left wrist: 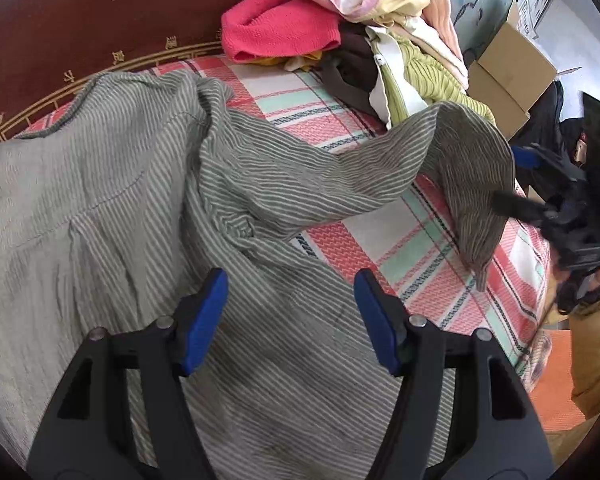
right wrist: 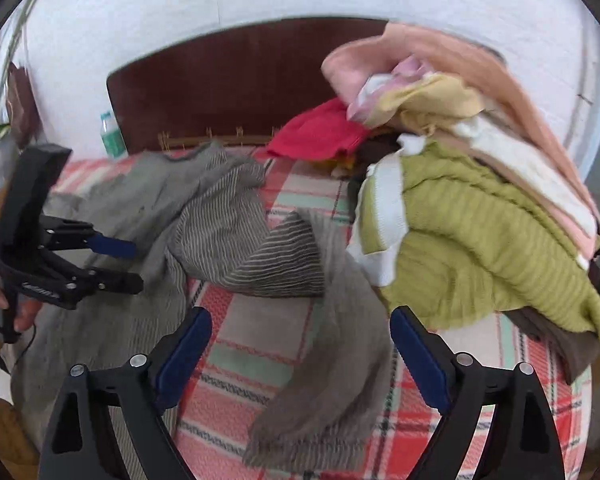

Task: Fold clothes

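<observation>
- Two handheld grippers with blue pads are seen over a bed; the left gripper (left wrist: 290,320) is held with its jaws apart above the body of a grey striped shirt (left wrist: 112,184), nothing between the pads.
- Its place over the shirt's lower body is judged to be a readiness to pin or pick up cloth there.
- The right gripper (right wrist: 300,356) is held wide open, with nothing pinched; the shirt's sleeve (right wrist: 324,312) is blurred between and beyond its pads, apparently let go, though contact cannot be told.
- From the left wrist view, that sleeve (left wrist: 472,184) is seen arching up off the bed beside the right gripper (left wrist: 516,180).
- The shirt is spread across a plaid bed sheet (left wrist: 420,248) in red, white and mint, its collar end toward a dark wooden headboard (left wrist: 100,12); laying it flat is judged a preparation for folding.
- A pile of unfolded clothes (right wrist: 476,208) is heaped at the shirt's far side, with an olive ribbed garment (right wrist: 488,252), a red knit piece (left wrist: 280,24) and pink cloth on top, presumably kept apart to leave folding room.
- A person's hand (right wrist: 4,300) is seen on the left gripper's handle.
</observation>
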{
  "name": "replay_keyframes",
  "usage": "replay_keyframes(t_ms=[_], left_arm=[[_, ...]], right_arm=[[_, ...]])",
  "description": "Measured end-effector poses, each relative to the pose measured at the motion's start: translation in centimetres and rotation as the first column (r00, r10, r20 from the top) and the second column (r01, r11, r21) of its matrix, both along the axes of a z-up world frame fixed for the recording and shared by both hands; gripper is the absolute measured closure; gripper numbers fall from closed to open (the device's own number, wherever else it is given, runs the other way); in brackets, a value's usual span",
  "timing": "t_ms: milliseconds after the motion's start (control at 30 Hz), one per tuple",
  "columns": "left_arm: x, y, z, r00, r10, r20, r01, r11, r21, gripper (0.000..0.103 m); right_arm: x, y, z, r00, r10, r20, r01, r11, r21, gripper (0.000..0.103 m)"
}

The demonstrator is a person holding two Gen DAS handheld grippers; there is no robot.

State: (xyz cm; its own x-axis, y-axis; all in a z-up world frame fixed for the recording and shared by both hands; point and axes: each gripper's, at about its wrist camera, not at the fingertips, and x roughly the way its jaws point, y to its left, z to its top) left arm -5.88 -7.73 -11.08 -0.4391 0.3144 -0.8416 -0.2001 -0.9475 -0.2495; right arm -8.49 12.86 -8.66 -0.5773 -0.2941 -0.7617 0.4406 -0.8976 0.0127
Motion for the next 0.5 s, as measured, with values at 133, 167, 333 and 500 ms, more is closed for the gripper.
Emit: replay_keyframes(t_ms=[133, 167, 333, 500], left_arm=[[-0.2, -0.5, -0.5, 0.999, 0.027, 0.019, -0.027, 1.0, 0.01, 0.036], [-0.2, -0.7, -0.6, 0.999, 0.03, 0.022, -0.031, 0.999, 0.013, 0.036], [-0.3, -0.8, -1.1, 0.999, 0.037, 0.035, -0.038, 0.999, 0.014, 0.036], [-0.7, -0.8, -1.5, 0.998, 0.048, 0.05, -0.048, 0.999, 0.01, 0.036]], right_arm=[[-1.3, -1.4, -1.1, 0.999, 0.03, -0.017, -0.029, 0.998, 0.052, 0.01], [-1.4, -1.5, -1.2, 0.999, 0.043, -0.022, -0.042, 0.998, 0.052, 0.01], [-3.5, -0.5, -2.2, 0.997, 0.027, 0.067, -0.029, 0.999, 0.029, 0.042], [-4.7, 0.6, -2.9, 0.994, -0.002, 0.106, -0.004, 0.998, 0.06, 0.099]])
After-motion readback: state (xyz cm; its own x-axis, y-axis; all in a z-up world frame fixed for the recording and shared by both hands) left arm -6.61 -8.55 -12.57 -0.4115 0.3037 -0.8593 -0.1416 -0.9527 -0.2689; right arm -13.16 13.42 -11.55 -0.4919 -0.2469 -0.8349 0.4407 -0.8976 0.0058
